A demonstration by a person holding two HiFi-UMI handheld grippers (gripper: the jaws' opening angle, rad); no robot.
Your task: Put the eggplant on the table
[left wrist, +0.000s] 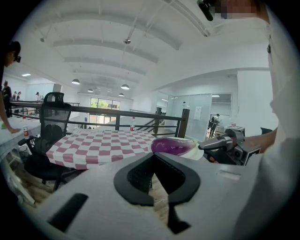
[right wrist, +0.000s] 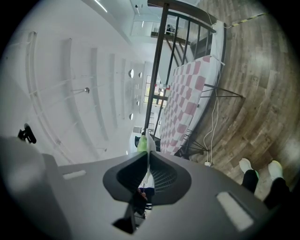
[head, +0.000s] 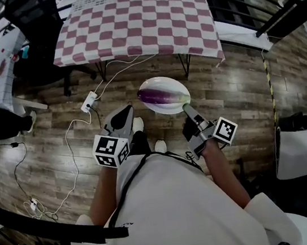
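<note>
**Carrying stage, as judged from the layout.** The glossy purple eggplant (head: 158, 96) is shown lying on a shallow white oval plate (head: 164, 81). The plate is held in the air above the wood-plank floor (head: 239, 83), so nothing rests on the table yet. The right claw (head: 186, 107) is closed on the near right rim of the plate, and the eggplant itself is touched by neither claw. The left claw (head: 124, 112) is seen with its jaws together and empty, near the plate's left edge but apart from it.

The long axis of the eggplant is laid across the person's front. The rounded purple end points left, and the green stalk end (right wrist: 141, 143) lies just beyond the tips of the right claw. The table (head: 132, 19), draped in a red-and-white checked cloth, stands straight ahead and well apart from the plate, with bare floor between. The coming move is therefore judged to be a forward carry by the right hand, the only loaded one. The plate would have to be kept level so that the rounded eggplant is not rolled off.

- **Head view:** only here is the gap between plate and table laid out.
- **Left gripper view:** plate and eggplant are given side-on, appearing roughly level with the table top, a relation not readable from above.
- **Right gripper view:** only the thin white rim, edge-on between the jaws, and the stalk end are shown, with the purple body hidden.
</note>
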